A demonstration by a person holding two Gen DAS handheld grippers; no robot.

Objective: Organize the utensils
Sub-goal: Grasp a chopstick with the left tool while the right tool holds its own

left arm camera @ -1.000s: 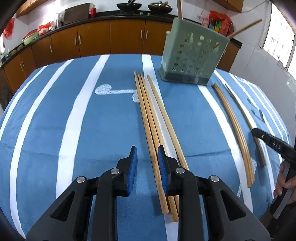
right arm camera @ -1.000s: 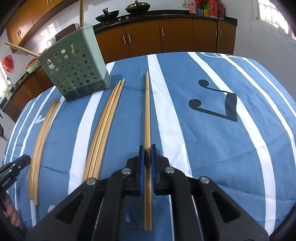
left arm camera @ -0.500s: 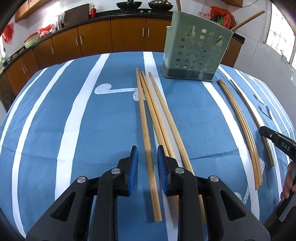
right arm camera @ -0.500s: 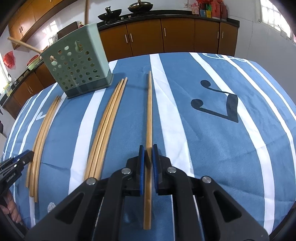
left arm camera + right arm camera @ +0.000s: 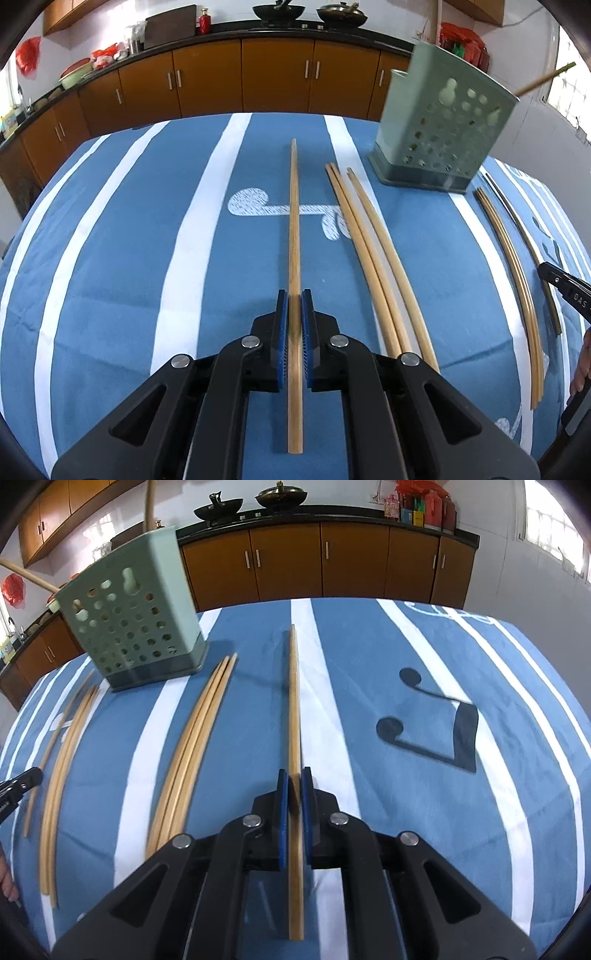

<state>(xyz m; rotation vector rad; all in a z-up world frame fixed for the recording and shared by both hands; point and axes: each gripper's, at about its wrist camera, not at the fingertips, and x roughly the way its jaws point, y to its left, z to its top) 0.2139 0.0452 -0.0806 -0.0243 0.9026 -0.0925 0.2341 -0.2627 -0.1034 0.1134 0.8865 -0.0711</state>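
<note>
In the left wrist view my left gripper (image 5: 294, 299) is closing tight on a wooden chopstick (image 5: 294, 221), which runs straight ahead between the blue pads. Three more chopsticks (image 5: 369, 258) lie on the cloth just to its right. My right gripper (image 5: 294, 779) is likewise closing tight on its own chopstick (image 5: 293, 701), whose far end casts a shadow on the cloth. The green perforated holder (image 5: 439, 129) stands at the far right there. In the right wrist view the holder (image 5: 133, 627) is at the far left, with sticks (image 5: 26, 576) leaning out of it.
A blue cloth with white stripes (image 5: 110, 258) covers the round table. Another bundle of chopsticks (image 5: 509, 266) lies beyond the holder, near the right gripper's tip (image 5: 565, 291). In the right wrist view two bundles (image 5: 199, 738) (image 5: 62, 757) lie left of me. Brown kitchen cabinets (image 5: 288, 561) stand behind.
My left gripper moved over the leftmost chopstick of the bundle and shut on it; that chopstick now sits apart from the other three. The right gripper kept its chopstick and shifted slightly.
</note>
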